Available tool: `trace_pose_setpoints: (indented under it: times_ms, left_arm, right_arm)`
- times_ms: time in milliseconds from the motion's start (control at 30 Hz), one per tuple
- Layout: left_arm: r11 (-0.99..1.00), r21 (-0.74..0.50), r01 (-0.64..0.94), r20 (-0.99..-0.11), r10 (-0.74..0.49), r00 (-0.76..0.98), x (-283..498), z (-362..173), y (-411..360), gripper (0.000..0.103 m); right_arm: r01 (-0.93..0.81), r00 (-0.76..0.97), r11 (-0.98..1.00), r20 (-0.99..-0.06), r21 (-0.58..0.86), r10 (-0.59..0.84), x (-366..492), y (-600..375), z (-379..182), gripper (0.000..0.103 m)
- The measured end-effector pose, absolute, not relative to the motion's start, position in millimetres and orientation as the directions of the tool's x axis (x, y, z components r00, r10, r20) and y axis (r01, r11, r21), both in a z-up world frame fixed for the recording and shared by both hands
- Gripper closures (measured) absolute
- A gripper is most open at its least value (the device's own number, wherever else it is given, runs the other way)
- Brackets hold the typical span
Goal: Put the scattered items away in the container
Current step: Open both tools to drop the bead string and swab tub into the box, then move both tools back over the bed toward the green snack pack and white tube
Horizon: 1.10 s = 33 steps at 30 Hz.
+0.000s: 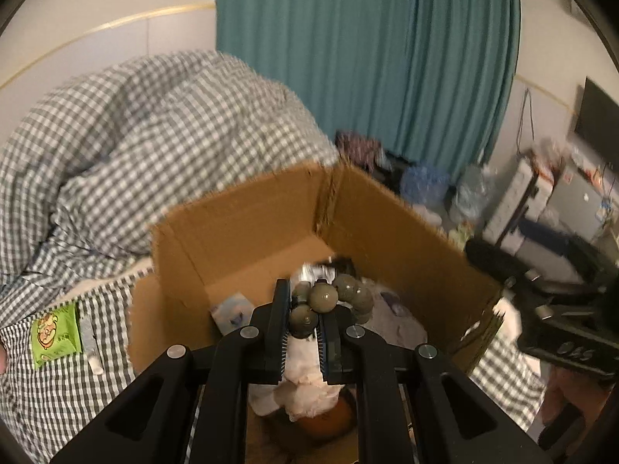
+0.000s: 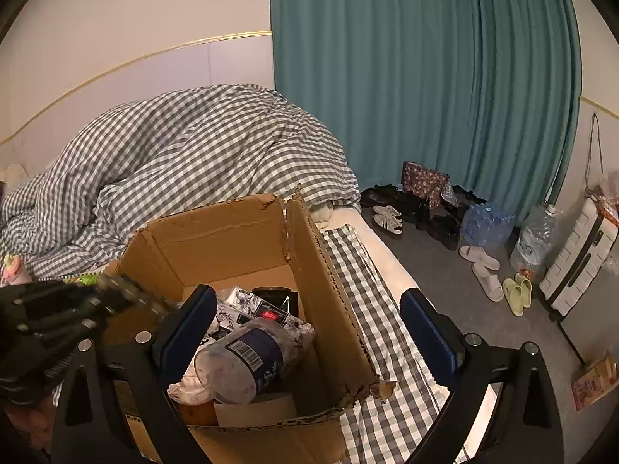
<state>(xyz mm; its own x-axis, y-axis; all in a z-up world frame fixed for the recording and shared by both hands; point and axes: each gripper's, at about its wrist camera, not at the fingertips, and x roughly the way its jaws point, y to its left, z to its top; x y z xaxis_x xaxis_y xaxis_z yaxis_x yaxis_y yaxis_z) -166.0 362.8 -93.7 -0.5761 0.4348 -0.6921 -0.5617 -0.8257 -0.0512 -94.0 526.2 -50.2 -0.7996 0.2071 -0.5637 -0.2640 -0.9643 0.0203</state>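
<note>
Cardboard box (image 2: 329,309) sat open on bed (image 2: 371,301), checked quilt (image 2: 193,154) heaped behind. Left hand-held gripper (image 1: 305,323) over box mouth, jaws nearly closed, pinching string of grey-green beads (image 1: 332,299) (rest of strand curled past fingertips). Right hand-held gripper (image 2: 305,336) stood wide apart, nothing between jaws, above near edge of box. Inside box: crushed plastic bottle (image 2: 243,363), white cloth (image 1: 305,394), dark packets. Green snack packet (image 1: 56,334) lay on bed, left of box.

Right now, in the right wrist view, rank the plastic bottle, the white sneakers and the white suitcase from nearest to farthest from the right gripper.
1. plastic bottle, in the cardboard box, by the left finger.
2. white suitcase, right, on the floor.
3. white sneakers, far, near the curtain.
</note>
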Motion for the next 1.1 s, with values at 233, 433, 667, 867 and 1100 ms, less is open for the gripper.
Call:
trace_pose_setpoints:
  times_ms: [233,433,667,867,1100]
  left_arm:
    - [-0.854,-0.045,-0.519,-0.716,0.39,-0.579,-169.8,-99.5,360.2,0.022]
    - [-0.868,-0.029,-0.496,-0.645,0.396,-0.654,-159.5,-76.4,343.7,0.015]
    - [-0.875,-0.045,-0.483,-0.529,0.431,-0.731,-144.1,-43.6,312.7,0.004]
    - [-0.889,-0.034,-0.456,-0.512,0.407,-0.756,-133.9,-24.2,287.3,0.0]
    - [-0.916,-0.04,-0.399,-0.477,0.368,-0.798,-122.7,-8.7,240.2,0.0]
  right_arm:
    - [-0.268,-0.811,-0.963,-0.548,0.032,0.207,-86.4,523.8,-46.5,0.007]
    - [-0.268,-0.843,-0.962,-0.495,0.043,0.213,-76.9,517.1,-34.5,0.007]
    - [-0.246,-0.879,-0.969,-0.429,0.039,0.206,-69.2,495.3,-11.1,0.004]
    - [-0.231,-0.894,-0.973,-0.399,0.021,0.204,-67.8,467.3,5.6,0.0]
    - [-0.212,-0.908,-0.977,-0.367,-0.011,0.201,-65.1,431.0,23.2,0.0]
